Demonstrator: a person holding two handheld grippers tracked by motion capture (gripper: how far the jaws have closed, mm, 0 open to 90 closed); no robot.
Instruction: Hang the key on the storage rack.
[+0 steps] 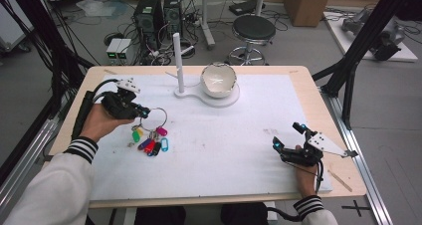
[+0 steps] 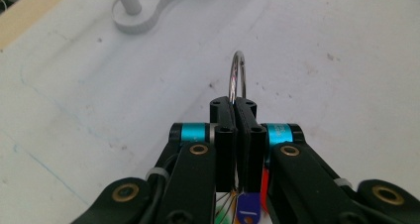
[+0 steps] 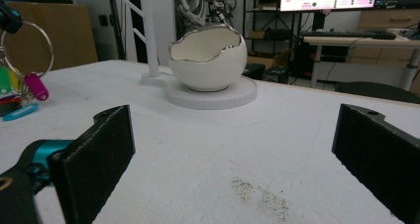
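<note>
A large metal key ring [image 1: 155, 117] carries several coloured key tags [image 1: 150, 142] that trail down onto the white mat. My left gripper [image 1: 141, 111] is shut on the ring's left side and holds it upright. In the left gripper view the ring [image 2: 237, 75] rises from between the closed jaws, with a blue tag [image 2: 246, 208] hanging below. The ring [image 3: 27, 43] and a pink tag [image 3: 36, 86] also show at the far left of the right gripper view. My right gripper [image 1: 287, 137] stands open above the mat at the front right, nothing between its pads [image 3: 101, 157].
A white egg-shaped bowl [image 1: 218, 79] with a jagged rim sits on a white stand base [image 1: 221, 100] at the back centre, beside an upright white post [image 1: 178, 60]. The white mat [image 1: 214, 140] covers most of the wooden table. A stool and computer towers stand beyond the table.
</note>
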